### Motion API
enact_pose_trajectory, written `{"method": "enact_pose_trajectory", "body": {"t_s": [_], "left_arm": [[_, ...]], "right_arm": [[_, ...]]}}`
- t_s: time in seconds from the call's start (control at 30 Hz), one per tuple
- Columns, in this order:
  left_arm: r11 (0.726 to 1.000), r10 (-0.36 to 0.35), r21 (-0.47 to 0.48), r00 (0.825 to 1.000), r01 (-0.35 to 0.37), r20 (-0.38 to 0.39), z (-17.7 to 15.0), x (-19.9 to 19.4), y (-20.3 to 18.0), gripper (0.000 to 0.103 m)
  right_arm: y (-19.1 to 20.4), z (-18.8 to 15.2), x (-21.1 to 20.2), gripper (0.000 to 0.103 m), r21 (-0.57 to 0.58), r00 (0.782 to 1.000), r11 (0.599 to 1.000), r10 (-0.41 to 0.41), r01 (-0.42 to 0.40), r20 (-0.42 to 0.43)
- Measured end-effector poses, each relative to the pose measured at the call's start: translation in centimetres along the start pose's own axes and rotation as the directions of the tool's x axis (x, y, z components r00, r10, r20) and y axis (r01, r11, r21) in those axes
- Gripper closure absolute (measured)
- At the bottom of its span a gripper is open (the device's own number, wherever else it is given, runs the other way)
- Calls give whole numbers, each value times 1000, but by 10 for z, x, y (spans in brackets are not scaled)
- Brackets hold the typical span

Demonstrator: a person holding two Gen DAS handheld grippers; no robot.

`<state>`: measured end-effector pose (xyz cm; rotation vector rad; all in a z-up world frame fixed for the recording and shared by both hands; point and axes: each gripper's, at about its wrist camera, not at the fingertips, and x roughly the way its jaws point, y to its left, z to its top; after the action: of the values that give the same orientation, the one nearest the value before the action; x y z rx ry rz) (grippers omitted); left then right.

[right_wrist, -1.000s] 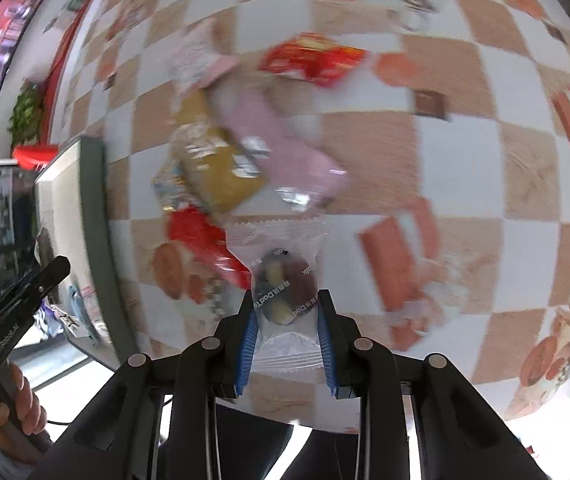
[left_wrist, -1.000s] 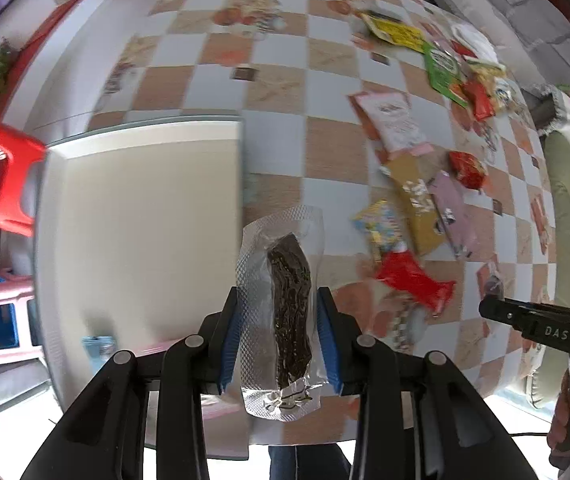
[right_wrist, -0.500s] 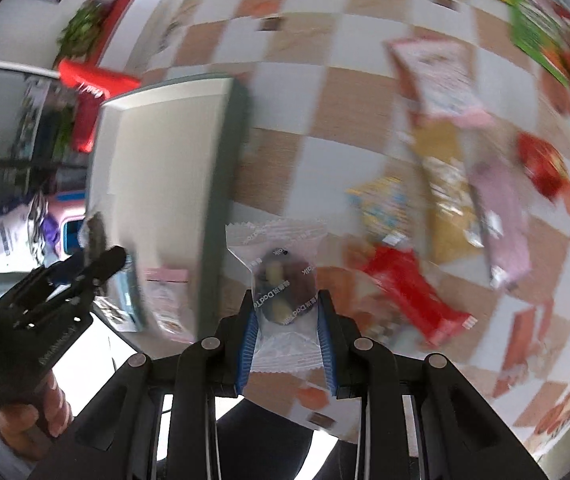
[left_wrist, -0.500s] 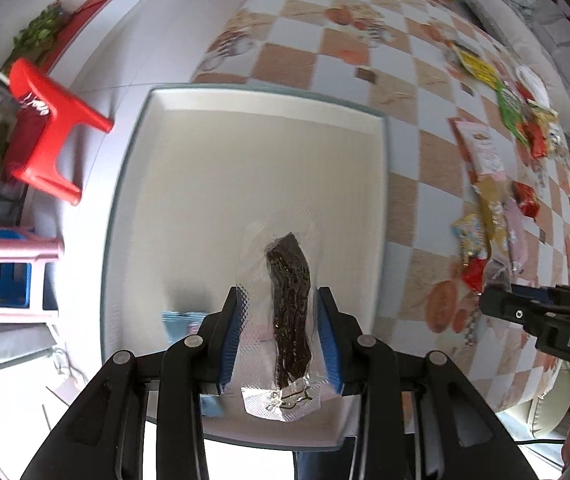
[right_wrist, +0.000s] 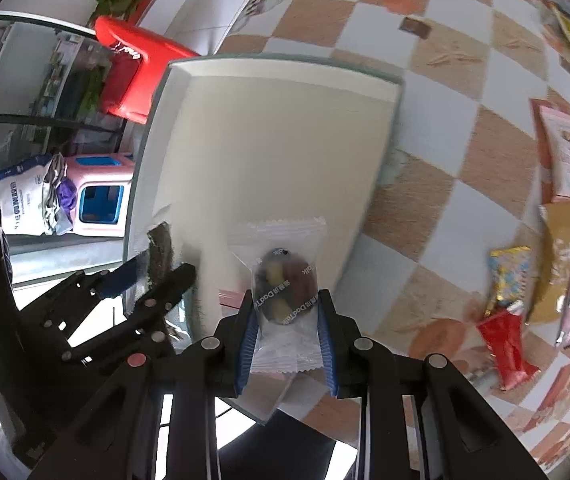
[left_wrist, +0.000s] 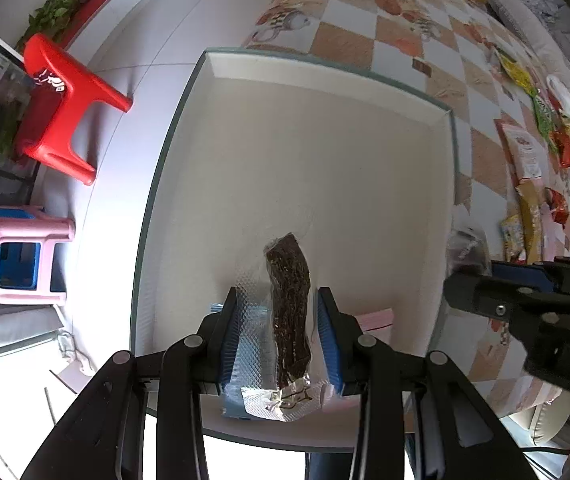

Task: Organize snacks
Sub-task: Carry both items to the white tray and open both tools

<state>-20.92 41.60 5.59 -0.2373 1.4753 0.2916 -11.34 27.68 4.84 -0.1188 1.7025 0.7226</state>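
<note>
My left gripper [left_wrist: 281, 340] is shut on a clear packet of dark dried meat [left_wrist: 289, 312] and holds it above the near end of a white tray [left_wrist: 325, 152]. My right gripper [right_wrist: 286, 340] is shut on a clear packet of mixed nuts [right_wrist: 285, 288] above the tray's near right part [right_wrist: 285, 120]. A pink packet [left_wrist: 377, 318] lies in the tray near its front. The right gripper shows at the right of the left wrist view [left_wrist: 525, 300]. The left gripper shows at the left of the right wrist view [right_wrist: 141, 280].
Several loose snack packets [left_wrist: 525, 160] lie on the checkered tablecloth [right_wrist: 465, 60] right of the tray, among them a red one [right_wrist: 505, 344]. A red stool [left_wrist: 61, 108] and a pink stool [left_wrist: 21, 256] stand on the floor to the left.
Both grippers have moved left, from over the loose snacks to over the tray, each still holding its packet. The right gripper has come close beside the left.
</note>
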Motion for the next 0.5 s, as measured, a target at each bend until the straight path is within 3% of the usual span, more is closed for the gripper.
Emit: {"method": "enact_pose_trajectory", "body": {"t_s": [0.13,0.17,0.2,0.23,0.27,0.43,0.5], "left_arm": [[1000,11,0,1000,-11,-10,-3,5,2,58],[1000,14,5,1000,-14,-13,-4,6,1,56],[1000,16,9,1000,-16,-18,-4,8,1,52],[1000,21,12,1000,-21,-23,-5,9,0,42],[1000,25,15,999,-25,-22,-5,9,-1,34],[999,38,35,999,-37,-21,-5,9,-8,25],[998,36,44,999,-35,-22,-4,8,-13,25]], "right_arm": [[-2,-1,5,69,-4,999,1000,17,-17,-37],[-4,-2,4,60,3,999,1000,18,-17,-40],[-8,-4,3,30,14,999,1000,22,-21,-40],[-11,-5,1,11,25,999,999,25,-24,-35],[-14,-7,-2,10,32,999,999,25,-24,-27],[-40,-14,-11,10,89,1000,996,-1,3,-16],[-53,-19,-15,0,119,1000,993,-14,15,-10]]}}
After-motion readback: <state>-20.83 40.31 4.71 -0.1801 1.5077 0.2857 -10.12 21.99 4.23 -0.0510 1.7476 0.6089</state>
